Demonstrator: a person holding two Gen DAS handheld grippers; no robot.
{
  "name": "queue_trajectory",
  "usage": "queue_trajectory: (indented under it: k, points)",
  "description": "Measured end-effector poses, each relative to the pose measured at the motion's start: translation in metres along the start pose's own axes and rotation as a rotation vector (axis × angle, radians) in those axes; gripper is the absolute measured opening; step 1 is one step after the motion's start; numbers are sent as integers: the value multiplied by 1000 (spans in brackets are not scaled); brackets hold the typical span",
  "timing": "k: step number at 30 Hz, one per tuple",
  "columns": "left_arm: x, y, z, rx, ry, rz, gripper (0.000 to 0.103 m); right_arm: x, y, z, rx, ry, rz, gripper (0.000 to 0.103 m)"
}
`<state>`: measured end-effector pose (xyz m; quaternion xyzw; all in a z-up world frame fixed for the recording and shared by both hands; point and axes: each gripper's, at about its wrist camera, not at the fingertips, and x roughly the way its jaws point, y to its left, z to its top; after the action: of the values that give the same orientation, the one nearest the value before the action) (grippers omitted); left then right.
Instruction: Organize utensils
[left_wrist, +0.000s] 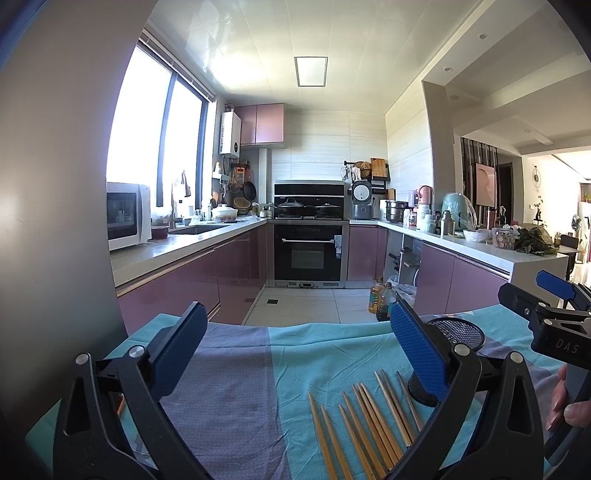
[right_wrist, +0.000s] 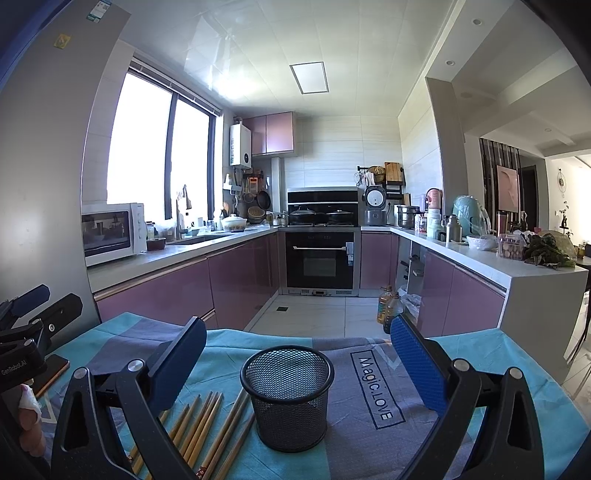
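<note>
- Left view: our left gripper (left_wrist: 295, 354) is wide open, and nothing sits between its two blue fingers (left_wrist: 419, 350).
- Left view: under it lies a cloth (left_wrist: 236, 387) in teal and grey-purple.
- Left view: the chopsticks (left_wrist: 365, 424) lie flat on the cloth at about 5 o'clock, side by side, and they reach under the right-hand finger.
- Left view: the black mesh cup (left_wrist: 458, 332) stands at about 3 o'clock, partly hidden behind that finger, just beside the chopsticks.
- Left view: our right gripper (left_wrist: 546, 310) shows at the 3 o'clock edge, with our hand (left_wrist: 570, 402) below it; from here we cannot tell how its jaws stand.
- Right view: our right gripper (right_wrist: 299, 358) is wide open too, holding nothing.
- Right view: the mesh cup (right_wrist: 290, 398) stands upright on the cloth (right_wrist: 480, 369) in the middle, between the two fingers, and we see nothing inside it.
- Right view: the chopsticks (right_wrist: 207, 428) lie at about 7 o'clock, just left of the cup; the nearest ones look like they touch its base.
- Right view: our left gripper (right_wrist: 29, 314) peeks in at 9 o'clock.
- Right view: a phone (right_wrist: 55, 369) lies on the cloth under it.
- Both views: a kitchen with an oven (right_wrist: 319, 258) is far behind.
</note>
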<state>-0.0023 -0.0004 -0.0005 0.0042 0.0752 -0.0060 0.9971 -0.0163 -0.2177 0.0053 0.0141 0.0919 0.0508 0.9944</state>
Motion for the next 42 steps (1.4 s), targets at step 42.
queue_trajectory:
  k: [42]
  points:
    - [0,0,0,1,0,3,98,1,-2,-2,8,7,4,97]
